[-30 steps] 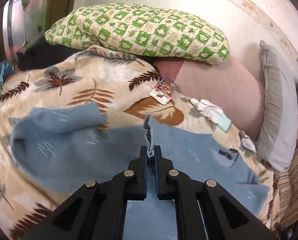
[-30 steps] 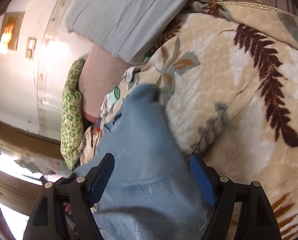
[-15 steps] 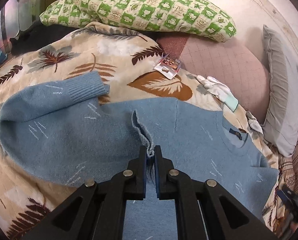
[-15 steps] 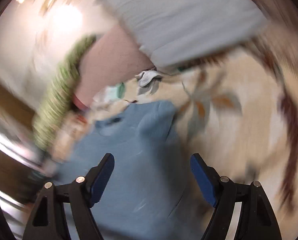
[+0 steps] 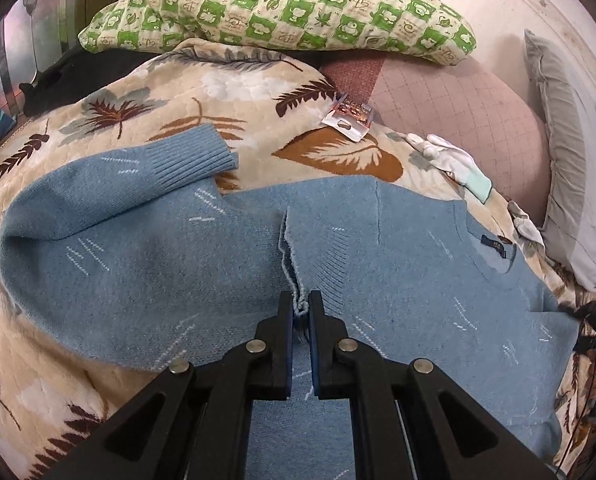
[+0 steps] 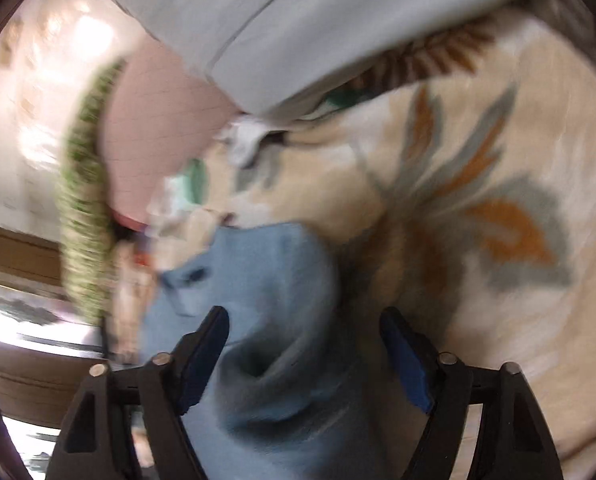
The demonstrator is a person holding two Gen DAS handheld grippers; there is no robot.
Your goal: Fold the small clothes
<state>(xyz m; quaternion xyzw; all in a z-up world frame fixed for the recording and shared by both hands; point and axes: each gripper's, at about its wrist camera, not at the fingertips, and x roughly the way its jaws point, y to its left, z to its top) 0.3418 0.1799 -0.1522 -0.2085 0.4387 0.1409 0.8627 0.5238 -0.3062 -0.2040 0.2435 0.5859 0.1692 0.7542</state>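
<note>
A light blue knit sweater (image 5: 397,276) lies spread on the leaf-patterned blanket (image 5: 146,116), one sleeve folded toward the upper left, collar at the right. My left gripper (image 5: 299,308) is shut on a pinched ridge of the sweater's edge near its middle. In the blurred right wrist view, my right gripper (image 6: 303,322) is open, its blue-padded fingers (image 6: 212,334) straddling a bunched part of the sweater (image 6: 266,280) without closing on it.
A green-checked pillow (image 5: 282,4), a pink quilted cushion (image 5: 453,108) and a grey pillow (image 5: 565,152) line the wall. A small packet (image 5: 347,118) and white gloves (image 5: 451,162) lie beyond the sweater. Dark clothing (image 5: 58,80) sits at the far left.
My left gripper has pulled the pinched sweater edge back, laying the body flatter and wider over the blanket. The right gripper swung quickly over the sweater's end and stays open.
</note>
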